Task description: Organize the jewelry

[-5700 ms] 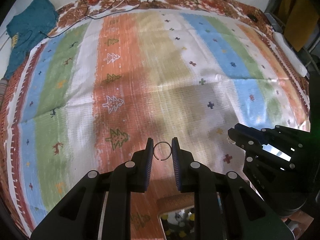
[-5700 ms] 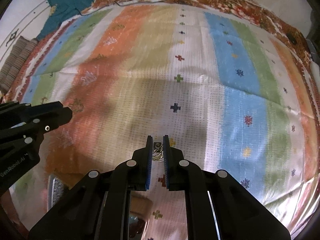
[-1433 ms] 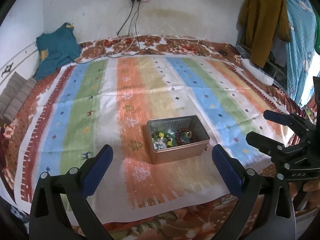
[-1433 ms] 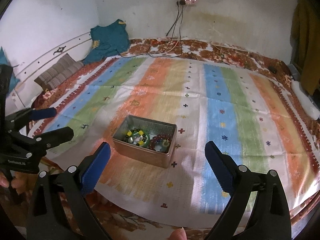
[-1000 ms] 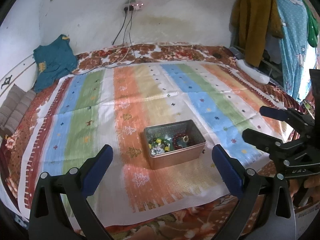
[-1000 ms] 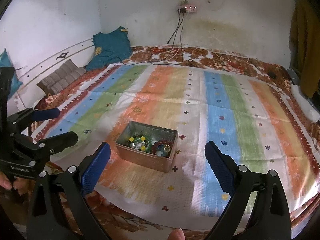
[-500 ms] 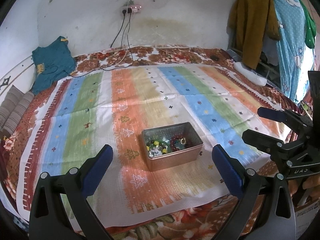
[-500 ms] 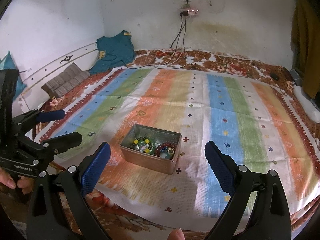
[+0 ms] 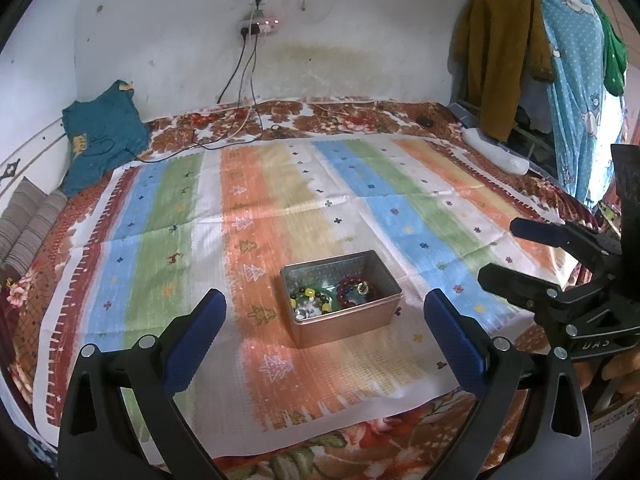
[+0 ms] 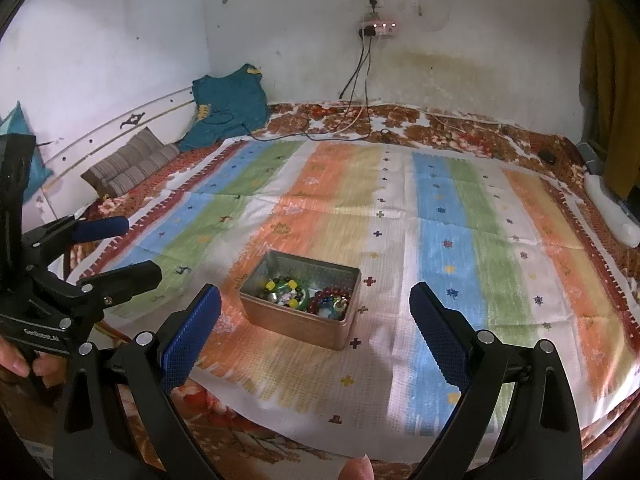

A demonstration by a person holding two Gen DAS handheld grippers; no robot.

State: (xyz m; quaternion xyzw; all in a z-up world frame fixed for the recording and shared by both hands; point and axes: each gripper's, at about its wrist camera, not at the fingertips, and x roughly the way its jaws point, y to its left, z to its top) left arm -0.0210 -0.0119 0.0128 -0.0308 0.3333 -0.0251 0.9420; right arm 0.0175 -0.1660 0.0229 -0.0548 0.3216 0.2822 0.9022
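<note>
A metal tin (image 9: 344, 322) sits on the striped cloth (image 9: 256, 208) on the bed. It holds a green and yellow bead bracelet (image 9: 310, 298), a dark red bead bracelet (image 9: 352, 290) and small rings. The tin also shows in the right wrist view (image 10: 298, 320), with the same jewelry (image 10: 288, 290) inside. My left gripper (image 9: 324, 332) is wide open and empty, held back from the tin over the bed's near edge. My right gripper (image 10: 314, 326) is wide open and empty, also held back. Each gripper shows in the other's view, the right (image 9: 560, 264) and the left (image 10: 92, 252).
A teal garment (image 9: 100, 136) lies at the far left corner beside striped cushions (image 10: 128, 162). Cables (image 9: 244, 92) hang from a wall power strip onto the bed. Clothes (image 9: 504, 48) hang at the right. A white object (image 9: 496, 154) lies on the bed's right edge.
Both grippers, shut on small jewelry over the cloth 5.7 s ago, are open and empty. Over the last second both have drawn back and risen a little from the tin.
</note>
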